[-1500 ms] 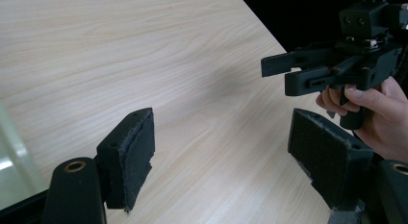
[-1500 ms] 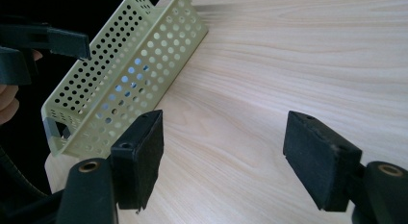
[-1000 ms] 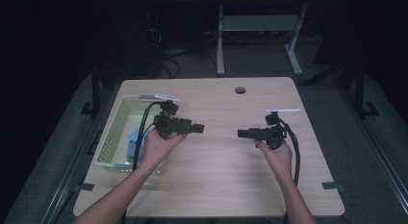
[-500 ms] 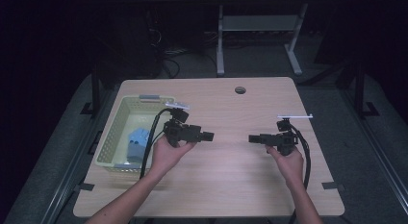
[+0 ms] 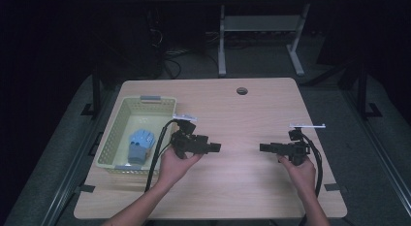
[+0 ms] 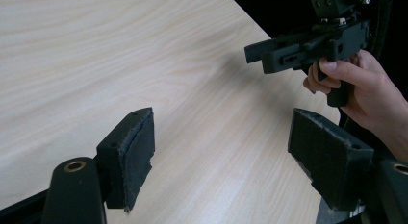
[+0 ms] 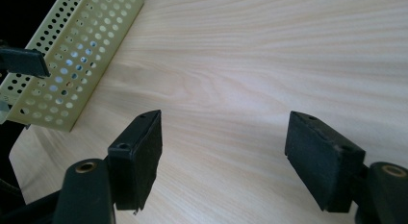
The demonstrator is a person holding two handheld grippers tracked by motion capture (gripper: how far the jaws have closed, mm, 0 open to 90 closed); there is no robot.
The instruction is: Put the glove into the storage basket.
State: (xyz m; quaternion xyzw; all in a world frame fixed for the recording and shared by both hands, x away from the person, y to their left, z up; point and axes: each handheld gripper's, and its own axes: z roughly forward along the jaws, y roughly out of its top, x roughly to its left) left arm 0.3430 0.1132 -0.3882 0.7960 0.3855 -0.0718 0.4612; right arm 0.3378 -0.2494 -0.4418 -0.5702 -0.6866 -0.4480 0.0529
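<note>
A pale yellow perforated basket [image 5: 115,134] stands at the table's left with a blue object [image 5: 139,143] lying inside it. My left gripper [image 5: 217,148] hovers just right of the basket, pointing right, open with nothing between its jaws [image 6: 221,159]. My right gripper [image 5: 263,148] hovers at the right half of the table, pointing left, open and empty [image 7: 223,159]. The two grippers face each other across a gap of bare wood. In the left gripper view the right gripper [image 6: 308,48] and the hand holding it appear ahead. The basket's wall [image 7: 72,56] appears in the right gripper view.
The light wooden table [image 5: 232,187] has a round cable hole [image 5: 242,90] near its far edge. Black cables trail from both grippers toward the front edge. A metal desk frame [image 5: 257,37] stands on the dark floor beyond the table.
Both hands have drawn back toward the front of the table. The left gripper moved right, away from the basket; the right gripper shifted slightly right. Both stay open.
</note>
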